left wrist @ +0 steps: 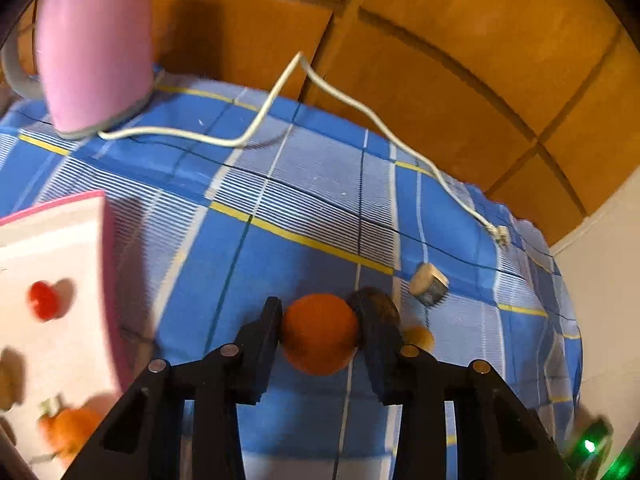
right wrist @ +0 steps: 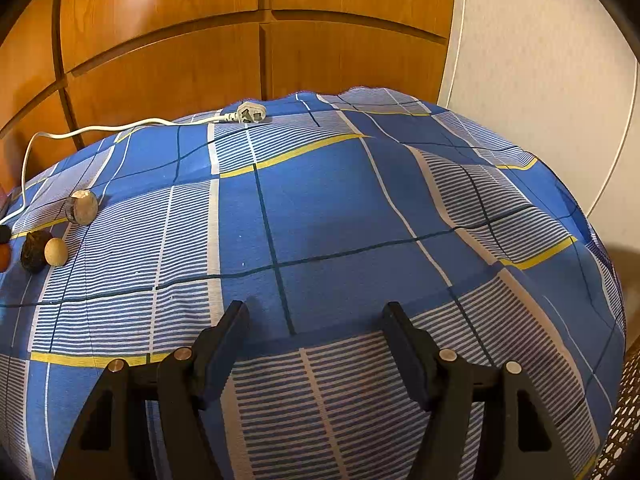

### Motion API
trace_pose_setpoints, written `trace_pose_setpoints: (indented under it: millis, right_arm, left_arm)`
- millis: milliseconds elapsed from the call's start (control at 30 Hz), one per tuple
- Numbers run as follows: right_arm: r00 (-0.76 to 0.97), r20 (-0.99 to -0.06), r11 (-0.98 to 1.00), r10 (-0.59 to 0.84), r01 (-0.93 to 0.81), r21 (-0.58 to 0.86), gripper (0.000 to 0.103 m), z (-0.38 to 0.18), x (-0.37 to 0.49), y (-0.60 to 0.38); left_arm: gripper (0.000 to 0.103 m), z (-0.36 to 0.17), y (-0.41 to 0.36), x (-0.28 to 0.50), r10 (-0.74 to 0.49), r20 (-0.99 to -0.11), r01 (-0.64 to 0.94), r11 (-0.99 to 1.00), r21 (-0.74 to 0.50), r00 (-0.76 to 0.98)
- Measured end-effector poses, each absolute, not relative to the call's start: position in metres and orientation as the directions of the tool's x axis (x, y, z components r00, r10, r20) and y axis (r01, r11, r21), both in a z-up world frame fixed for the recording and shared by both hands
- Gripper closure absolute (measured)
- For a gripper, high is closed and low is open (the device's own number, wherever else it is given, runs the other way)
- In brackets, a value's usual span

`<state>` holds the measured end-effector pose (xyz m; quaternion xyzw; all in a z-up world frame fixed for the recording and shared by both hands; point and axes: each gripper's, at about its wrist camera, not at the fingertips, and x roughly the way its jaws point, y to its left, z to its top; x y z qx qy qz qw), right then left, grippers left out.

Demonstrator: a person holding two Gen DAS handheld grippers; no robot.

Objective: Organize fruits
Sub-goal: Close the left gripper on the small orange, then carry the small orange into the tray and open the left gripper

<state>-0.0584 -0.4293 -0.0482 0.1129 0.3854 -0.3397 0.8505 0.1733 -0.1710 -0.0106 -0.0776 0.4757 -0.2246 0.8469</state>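
Note:
My left gripper (left wrist: 318, 312) is shut on a round orange fruit (left wrist: 320, 340), both pads pressed on its sides, low over the blue checked cloth (left wrist: 280, 184). Just behind the right finger lies a dark brown fruit (left wrist: 382, 302), with a small tan fruit (left wrist: 420, 338) and a beige cut disc (left wrist: 428, 282) close by. At the left a white tray with a pink rim (left wrist: 105, 264) holds a red fruit (left wrist: 44, 300) and an orange stemmed fruit (left wrist: 70, 426). My right gripper (right wrist: 315, 312) stands open over bare cloth. Far to its left are the dark fruit (right wrist: 35, 255), tan fruit (right wrist: 56, 252) and disc (right wrist: 82, 207).
A pink kettle (left wrist: 96, 48) stands at the back left of the table, its white cable (left wrist: 256, 128) trailing across the cloth to a plug (right wrist: 250, 113). Wooden cabinet doors (right wrist: 160, 60) run behind the table, and a white wall (right wrist: 540, 80) is at the right.

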Motion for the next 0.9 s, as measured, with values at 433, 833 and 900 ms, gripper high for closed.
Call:
trace_pose_setpoints:
  millis: [433,833,900]
  right_arm:
    - [0.472,-0.732,0.743,-0.491,0.666,-0.069,0.033,-0.048,-0.058,-0.428]
    - [0.472,-0.732,0.742,-0.492,0.667,-0.069,0.033,-0.049,-0.059,-0.427]
    - [0.471,-0.732,0.741,-0.493,0.668,-0.069,0.033,-0.049,-0.059,-0.427]
  left_arm:
    - [0.064,0.030,-0.072,0.105,-0.395,-0.722,0.269,0.918,-0.290,0.569]
    - [0.064,0.011,0.032,0.125,-0.277,-0.748,0.077,0.954,-0.290,0.603]
    - [0.064,0.008,0.035,0.129,-0.264,-0.752,0.072,0.958,-0.278,0.604]
